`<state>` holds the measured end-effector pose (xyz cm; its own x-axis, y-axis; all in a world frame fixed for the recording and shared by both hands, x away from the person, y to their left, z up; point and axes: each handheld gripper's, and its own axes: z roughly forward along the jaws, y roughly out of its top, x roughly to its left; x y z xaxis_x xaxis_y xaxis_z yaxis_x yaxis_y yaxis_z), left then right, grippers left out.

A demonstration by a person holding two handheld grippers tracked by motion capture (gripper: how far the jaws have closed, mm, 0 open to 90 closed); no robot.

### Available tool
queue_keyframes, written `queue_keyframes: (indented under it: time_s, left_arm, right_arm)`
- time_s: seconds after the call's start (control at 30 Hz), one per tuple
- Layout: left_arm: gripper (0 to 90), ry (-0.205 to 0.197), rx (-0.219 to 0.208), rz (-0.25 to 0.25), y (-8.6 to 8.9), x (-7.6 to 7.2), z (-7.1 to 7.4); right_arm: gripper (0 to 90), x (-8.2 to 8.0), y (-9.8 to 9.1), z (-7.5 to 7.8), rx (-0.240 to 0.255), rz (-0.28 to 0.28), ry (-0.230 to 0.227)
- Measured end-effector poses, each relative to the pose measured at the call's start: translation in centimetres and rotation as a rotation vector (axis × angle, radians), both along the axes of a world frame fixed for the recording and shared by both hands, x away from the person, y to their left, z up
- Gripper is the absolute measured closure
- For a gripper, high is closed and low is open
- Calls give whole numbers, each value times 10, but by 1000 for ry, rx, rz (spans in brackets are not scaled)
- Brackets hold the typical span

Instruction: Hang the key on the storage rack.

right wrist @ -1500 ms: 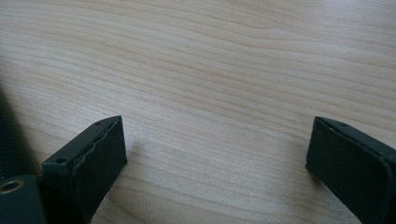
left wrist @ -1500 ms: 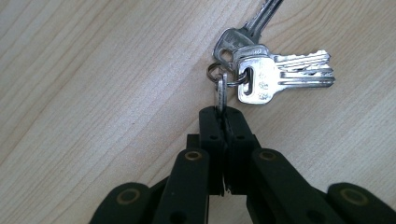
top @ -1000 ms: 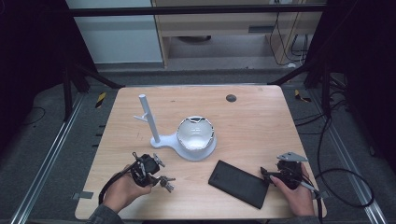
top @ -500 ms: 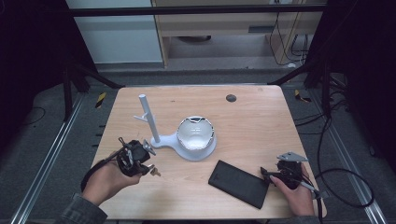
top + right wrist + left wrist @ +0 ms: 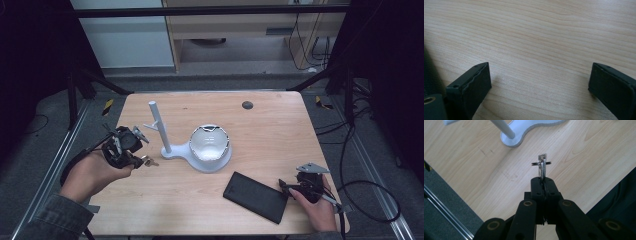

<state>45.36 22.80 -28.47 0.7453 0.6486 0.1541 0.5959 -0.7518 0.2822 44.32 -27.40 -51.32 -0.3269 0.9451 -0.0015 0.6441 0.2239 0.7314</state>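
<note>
This is looking like a lab recording bay. Black frame struts [image 5: 82,82] are bracketing a wooden table [image 5: 270,135], and cables [image 5: 367,187] are trailing over grey carpet [image 5: 35,135].

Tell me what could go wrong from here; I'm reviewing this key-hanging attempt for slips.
The left gripper pinches the small silver key only at its end, so it could twist or drop. The white stand's thin side peg is a small target; missing it might nudge the white plastic stand.

Black case [image 5: 255,196], white stand [image 5: 196,145]
</note>
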Motion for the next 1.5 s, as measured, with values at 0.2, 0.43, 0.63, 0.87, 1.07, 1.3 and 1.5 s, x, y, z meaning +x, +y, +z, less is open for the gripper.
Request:
queue_keyframes:
  time_s: [0.2, 0.43, 0.63, 0.87, 1.07, 1.3, 1.5]
  left_arm:
    - [881, -15, 1, 16, 3, 5, 12]
    - [881, -39, -24, 52, 6, 14, 26]
    - [880, -45, -9, 65, 3, 25, 31]
    - [880, -63, 8, 83, -5, 37, 35]
    - [880, -63, 13, 94, -10, 47, 39]
    - [880, -70, 16, 89, -17, 52, 43]
    - [880, -65, 22, 92, -17, 54, 43]
  right_arm:
    - [44, 0, 0, 0, -1, 1, 0]
    - [44, 0, 0, 0, -2, 2, -2]
    - [41, 0, 0, 0, 0, 2, -1]
    - [40, 0, 0, 0, -1, 1, 2]
    - [40, 0, 0, 0, 0, 2, 1]
    - [40, 0, 0, 0, 0, 2, 1]
    - [40, 0, 0, 0, 0, 2, 1]
